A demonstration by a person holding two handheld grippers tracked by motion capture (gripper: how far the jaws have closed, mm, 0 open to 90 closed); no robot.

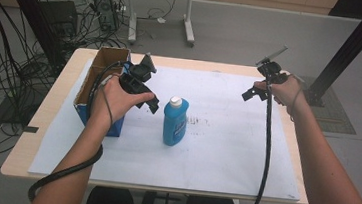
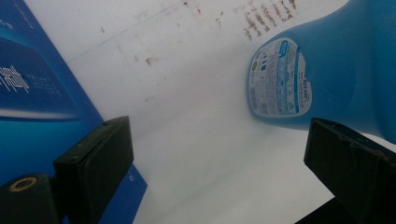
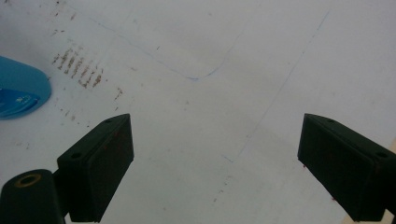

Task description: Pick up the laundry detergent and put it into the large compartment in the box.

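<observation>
A: What is on the counter [image 1: 58, 100]?

B: From the high view, a white sheet [image 1: 224, 151] covers most of the wooden top. A blue bottle [image 1: 174, 121] with a white cap stands upright near the middle. At its 9 o'clock, by the sheet's edge, sits an open cardboard box [image 1: 101, 82] with blue sides.

A: Any writing to read?

B: The bottle carries a label [image 2: 279, 79], pale blue and white with small print, seen close in the left gripper view. The print is too small to read, and no brand name can be made out. The box's blue side shows white characters in that view, blurred. Brown smudged marks lie on the sheet at the bottle's 3 o'clock.

A: And the 2 grippers?

B: The left gripper [image 1: 142, 91] is held between box and bottle, just beside the bottle at its 10 o'clock. Its jaws stand wide apart with nothing gripped; in its own view the bottle's base lies behind the far jaw, and whether they touch I cannot tell. The right gripper [image 1: 258, 92] hangs well apart from the bottle, at its 2 o'clock. Its jaws are also wide apart over bare sheet.

A: What does 1 view add?

B: The right gripper view shows faint blue pen lines on the sheet, and a sliver of the bottle at 9 o'clock.
</observation>
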